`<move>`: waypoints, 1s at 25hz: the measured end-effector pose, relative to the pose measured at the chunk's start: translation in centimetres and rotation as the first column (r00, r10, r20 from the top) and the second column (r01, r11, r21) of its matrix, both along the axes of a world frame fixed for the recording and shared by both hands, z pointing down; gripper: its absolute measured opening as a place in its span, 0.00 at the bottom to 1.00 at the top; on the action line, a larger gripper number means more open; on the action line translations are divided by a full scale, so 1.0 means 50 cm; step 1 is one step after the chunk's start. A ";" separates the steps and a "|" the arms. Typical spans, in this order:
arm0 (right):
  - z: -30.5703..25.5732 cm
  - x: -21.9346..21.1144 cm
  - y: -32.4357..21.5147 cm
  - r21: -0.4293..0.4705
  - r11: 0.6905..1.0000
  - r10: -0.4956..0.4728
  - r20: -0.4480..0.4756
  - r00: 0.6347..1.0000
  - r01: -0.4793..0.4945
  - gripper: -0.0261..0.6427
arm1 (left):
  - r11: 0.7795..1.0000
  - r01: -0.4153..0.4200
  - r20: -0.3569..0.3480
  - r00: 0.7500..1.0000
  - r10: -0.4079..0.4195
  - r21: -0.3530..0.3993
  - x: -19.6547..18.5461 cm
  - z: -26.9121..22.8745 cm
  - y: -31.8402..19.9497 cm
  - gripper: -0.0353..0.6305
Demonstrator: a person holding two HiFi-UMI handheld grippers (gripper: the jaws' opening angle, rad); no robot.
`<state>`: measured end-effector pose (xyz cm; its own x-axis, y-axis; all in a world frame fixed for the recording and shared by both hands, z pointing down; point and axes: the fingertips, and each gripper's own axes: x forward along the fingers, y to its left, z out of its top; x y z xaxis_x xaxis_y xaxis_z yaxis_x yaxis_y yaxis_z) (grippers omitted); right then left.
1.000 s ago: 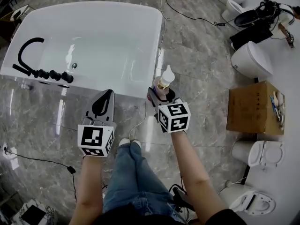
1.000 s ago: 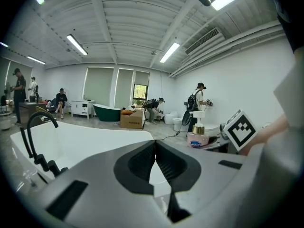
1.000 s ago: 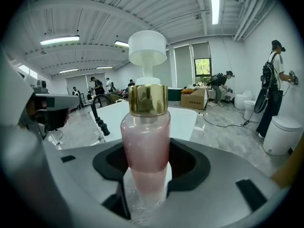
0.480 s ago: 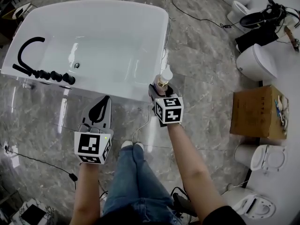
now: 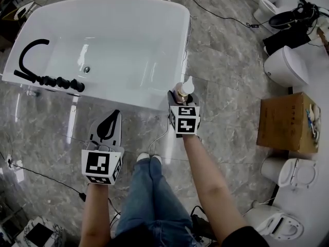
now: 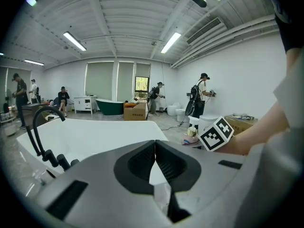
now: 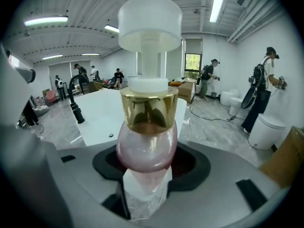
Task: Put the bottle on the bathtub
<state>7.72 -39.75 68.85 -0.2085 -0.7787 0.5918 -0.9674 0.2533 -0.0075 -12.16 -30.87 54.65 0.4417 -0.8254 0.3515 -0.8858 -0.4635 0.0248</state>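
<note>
- Bottle [image 5: 181, 90]: pink globe body, gold collar, white pump head. It stands upright, clamped round the body by the right gripper [image 5: 179, 101].
- Place, head view: the bottle is at about 5 o'clock of the bathtub [image 5: 128, 98], just outside its near right corner. It shows against grey marble floor, not white rim, so it is not set down yet.
- Left gripper [image 5: 114, 115]: jaws pressed together with nothing between them. It sits at about 6 o'clock of the tub, near the long edge, and takes no part.
- Step judged: carry and approach, about midway, with placement not done.
- Next move calls for taking the bottle toward 11 o'clock over the rim. It should then be lowered with its base level until the rim bears it, and only then should the jaws be let go.
- Risk judged: the rim looks narrow and glossy, and the bottle is round-bodied with a tall pump. Set off-centre, it could tip into the tub or onto the floor.
- Right gripper view only: pads on either side of the pink body [image 7: 147, 144]. The tub basin and black faucet [image 7: 73, 96] lie behind at 10 o'clock, and people stand about the room.
- Left gripper view only: the closed tips [image 6: 155, 148] seen close up.
- Head view only: both grippers are laid out against the tub. A cardboard box [image 5: 288, 122] and toilets lie off at 3 o'clock.
</note>
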 end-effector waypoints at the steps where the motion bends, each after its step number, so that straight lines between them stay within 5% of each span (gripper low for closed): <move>1: 0.002 0.004 0.004 -0.009 1.000 0.028 0.004 1.000 -0.028 0.39 | 1.000 0.002 -0.001 1.000 -0.002 -0.002 -0.003 0.000 0.001 0.07; 22: 0.014 -0.014 0.045 -0.056 0.998 0.015 0.038 0.999 -0.013 0.39 | 1.000 0.014 -0.008 1.000 -0.014 0.005 -0.010 -0.020 0.033 0.07; 25: 0.027 -0.018 0.054 -0.074 0.997 -0.009 0.041 0.999 0.012 0.49 | 1.000 0.012 0.000 1.000 -0.012 0.007 -0.012 -0.019 0.037 0.07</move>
<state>6.83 -37.06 70.19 -0.2413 -0.7306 0.6387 -0.9632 0.2608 -0.0655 -12.78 -29.01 53.72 0.4316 -0.8331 0.3460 -0.8913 -0.4530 0.0212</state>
